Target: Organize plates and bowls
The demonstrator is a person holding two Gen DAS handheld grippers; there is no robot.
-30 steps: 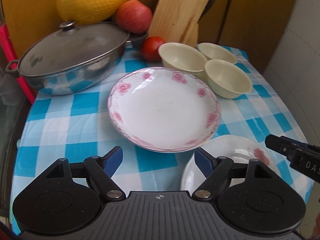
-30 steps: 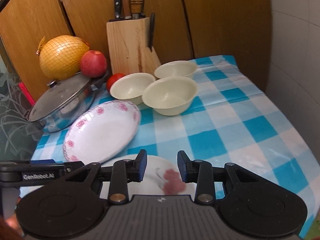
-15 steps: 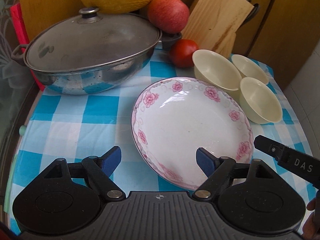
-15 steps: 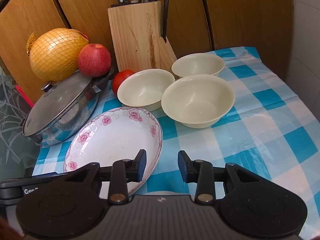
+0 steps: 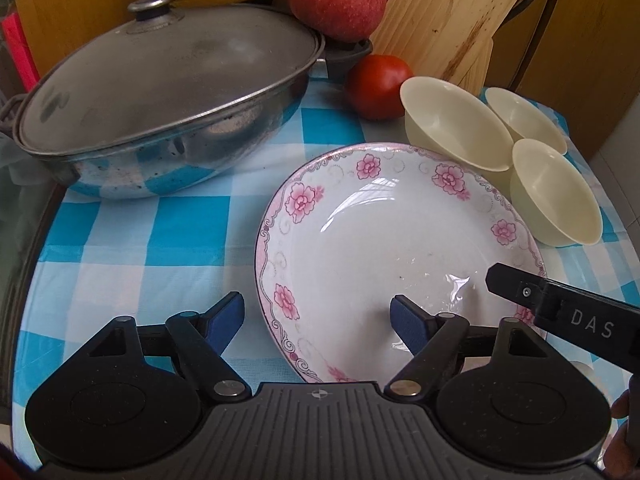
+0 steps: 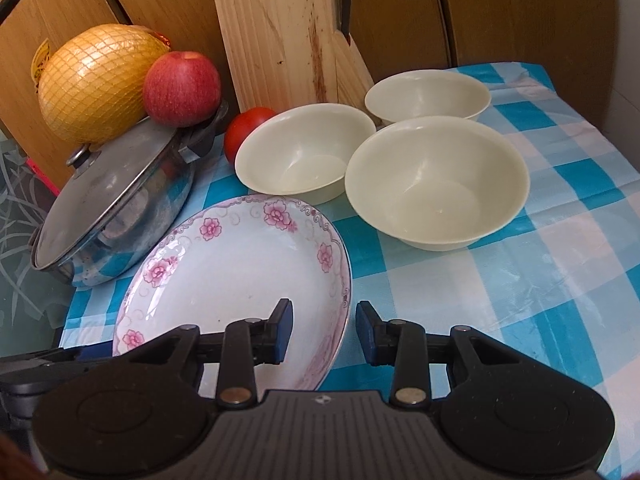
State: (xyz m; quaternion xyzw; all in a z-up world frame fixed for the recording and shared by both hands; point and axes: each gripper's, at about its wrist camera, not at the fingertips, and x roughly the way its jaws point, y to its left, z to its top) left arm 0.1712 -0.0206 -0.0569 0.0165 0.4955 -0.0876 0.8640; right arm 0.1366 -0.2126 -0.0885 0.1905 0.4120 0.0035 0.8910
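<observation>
A white plate with pink flowers [image 5: 384, 248] lies on the blue checked cloth; it also shows in the right wrist view [image 6: 240, 276]. Three cream bowls stand behind it: one at the left [image 6: 304, 152], one at the back [image 6: 428, 96], one nearest [image 6: 436, 184]. My left gripper [image 5: 318, 316] is open, its jaws on either side of the plate's near left rim. My right gripper [image 6: 323, 332] is open, its jaws on either side of the plate's near right rim. The right gripper's finger [image 5: 560, 308] reaches over the plate in the left wrist view.
A lidded steel pan [image 5: 160, 100] stands at the left, with a netted pomelo [image 6: 96, 80] and an apple [image 6: 182, 88] behind it. A tomato [image 5: 378, 86] and a wooden knife block [image 6: 284, 36] stand at the back. The table edge is at the left.
Both grippers have moved forward over the table to the flowered plate. A second plate near the front edge has passed out of view under them. Both stay open.
</observation>
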